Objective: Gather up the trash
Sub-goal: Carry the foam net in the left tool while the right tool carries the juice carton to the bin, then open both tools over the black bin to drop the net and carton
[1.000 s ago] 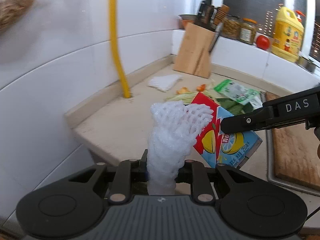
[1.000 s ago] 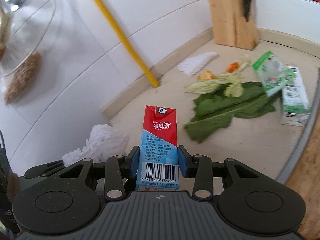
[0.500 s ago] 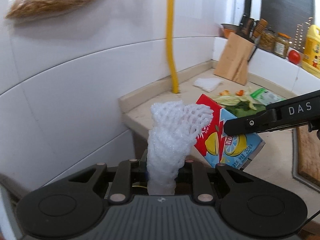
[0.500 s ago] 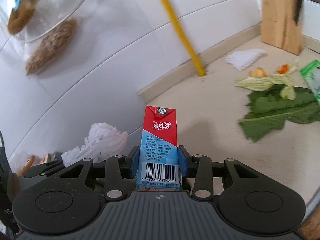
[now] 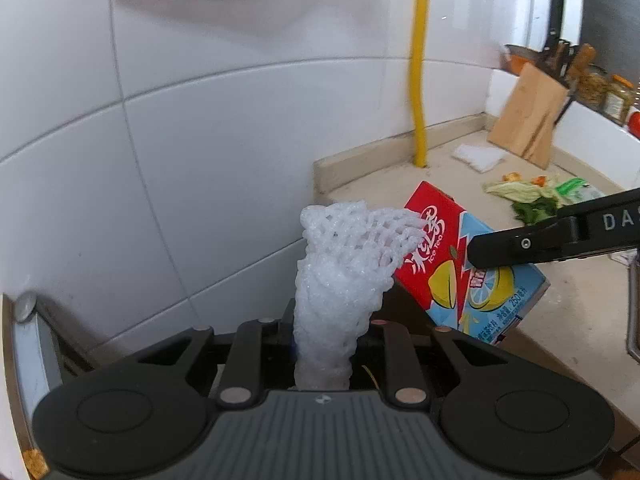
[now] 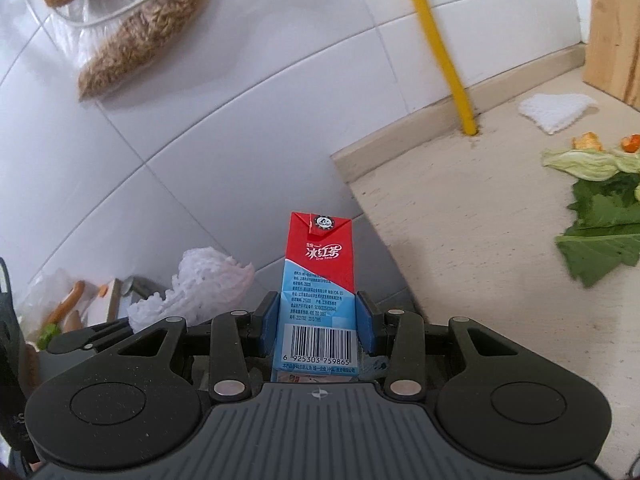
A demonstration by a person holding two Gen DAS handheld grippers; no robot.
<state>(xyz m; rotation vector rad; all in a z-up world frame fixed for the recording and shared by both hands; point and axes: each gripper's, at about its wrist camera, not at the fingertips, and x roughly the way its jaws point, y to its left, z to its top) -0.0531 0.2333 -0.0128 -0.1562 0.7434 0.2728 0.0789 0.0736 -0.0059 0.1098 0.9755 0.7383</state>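
Observation:
My left gripper (image 5: 322, 336) is shut on a white foam fruit net (image 5: 344, 264) that stands up between its jaws, past the counter's left end. To its right hangs the red and blue ice tea carton (image 5: 466, 264), pinched by my right gripper, whose black finger (image 5: 532, 242) crosses it. In the right wrist view the right gripper (image 6: 318, 322) is shut on that carton (image 6: 318, 276), blue pads on both sides, barcode facing me. The foam net (image 6: 196, 286) shows at its lower left.
The beige counter (image 6: 472, 216) carries green leaves (image 6: 604, 228), vegetable scraps (image 6: 588, 162), a second white foam net (image 6: 554, 110) and a wooden knife block (image 5: 528, 120). A yellow pipe (image 5: 420, 60) runs up the tiled wall. A bag of trash (image 6: 66, 308) lies below left.
Both grippers have swung left off the counter with the net and the carton still held. The counter's end and the tiled wall below it now fill the views.

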